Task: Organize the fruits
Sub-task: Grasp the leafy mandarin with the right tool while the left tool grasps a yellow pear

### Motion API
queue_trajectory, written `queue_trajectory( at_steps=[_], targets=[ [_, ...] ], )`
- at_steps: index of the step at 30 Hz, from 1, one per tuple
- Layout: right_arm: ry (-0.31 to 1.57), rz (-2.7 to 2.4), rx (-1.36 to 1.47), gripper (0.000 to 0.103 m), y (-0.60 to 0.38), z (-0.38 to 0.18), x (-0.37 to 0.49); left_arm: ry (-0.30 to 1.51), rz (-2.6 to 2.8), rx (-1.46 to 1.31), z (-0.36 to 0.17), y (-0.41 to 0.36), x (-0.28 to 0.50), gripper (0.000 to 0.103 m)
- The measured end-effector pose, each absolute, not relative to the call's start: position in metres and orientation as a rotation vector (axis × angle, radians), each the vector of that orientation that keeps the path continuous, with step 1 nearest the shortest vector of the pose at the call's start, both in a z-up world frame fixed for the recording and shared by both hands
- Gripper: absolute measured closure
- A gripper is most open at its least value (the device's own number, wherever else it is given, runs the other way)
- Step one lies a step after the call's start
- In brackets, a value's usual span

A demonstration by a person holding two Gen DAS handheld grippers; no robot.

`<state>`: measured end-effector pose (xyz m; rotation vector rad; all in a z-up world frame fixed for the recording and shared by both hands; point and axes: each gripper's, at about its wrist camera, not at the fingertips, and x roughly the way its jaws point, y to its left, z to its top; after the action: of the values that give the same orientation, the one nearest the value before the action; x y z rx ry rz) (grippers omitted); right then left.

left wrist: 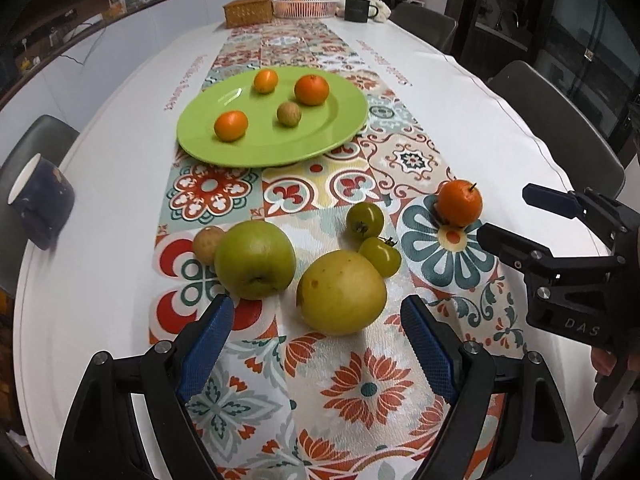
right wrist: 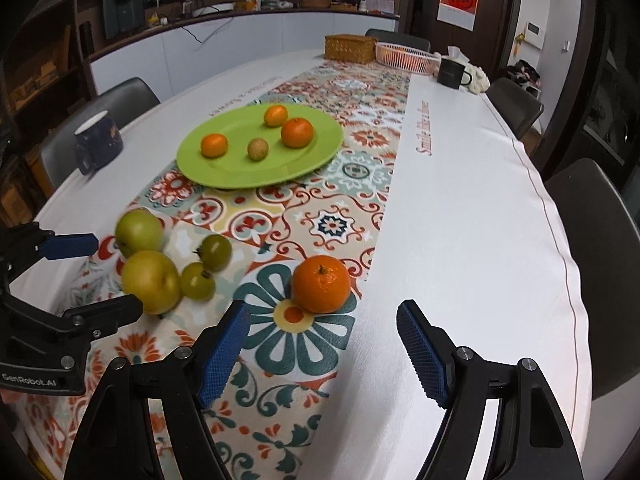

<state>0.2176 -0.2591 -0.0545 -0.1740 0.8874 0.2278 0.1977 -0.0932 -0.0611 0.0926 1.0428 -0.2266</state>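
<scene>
A green plate (left wrist: 224,152) (right wrist: 200,172) holds three small oranges and a small brownish fruit (left wrist: 289,113). Loose on the runner lie a green apple (left wrist: 255,260), a yellow apple (left wrist: 341,293) (right wrist: 150,281), two green tomatoes (left wrist: 365,219) (left wrist: 380,257), a small tan fruit (left wrist: 208,241) and an orange (left wrist: 459,203) (right wrist: 321,284). My left gripper (left wrist: 316,320) is open, just short of the yellow apple. My right gripper (right wrist: 323,320) is open, just short of the orange; it also shows in the left wrist view (left wrist: 504,216).
A dark mug (left wrist: 40,204) stands at the table's left edge. At the far end are a wicker box (left wrist: 248,11), a pink basket (left wrist: 305,5) and a black mug (left wrist: 357,9). Chairs surround the table.
</scene>
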Motion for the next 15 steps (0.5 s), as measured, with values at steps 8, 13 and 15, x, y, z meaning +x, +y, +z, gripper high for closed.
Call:
queue_trajectory(
  at_steps=[8,13,15],
  targets=[
    [0.917,0.224,-0.161,0.027,-0.26,-0.068,0.235,1.049,-0.227,0.102,-0.069,-0.095,0.209,0.021],
    [0.932,0.222,-0.147,0.033,-0.258,-0.075,0.245,1.049,-0.234,0.09,-0.067,-0.094,0.209,0.026],
    [0.939,0.214,-0.145,0.034,-0.258,-0.077,0.248,1.044,-0.24,0.088,-0.066,-0.094,0.208,0.031]
  ],
)
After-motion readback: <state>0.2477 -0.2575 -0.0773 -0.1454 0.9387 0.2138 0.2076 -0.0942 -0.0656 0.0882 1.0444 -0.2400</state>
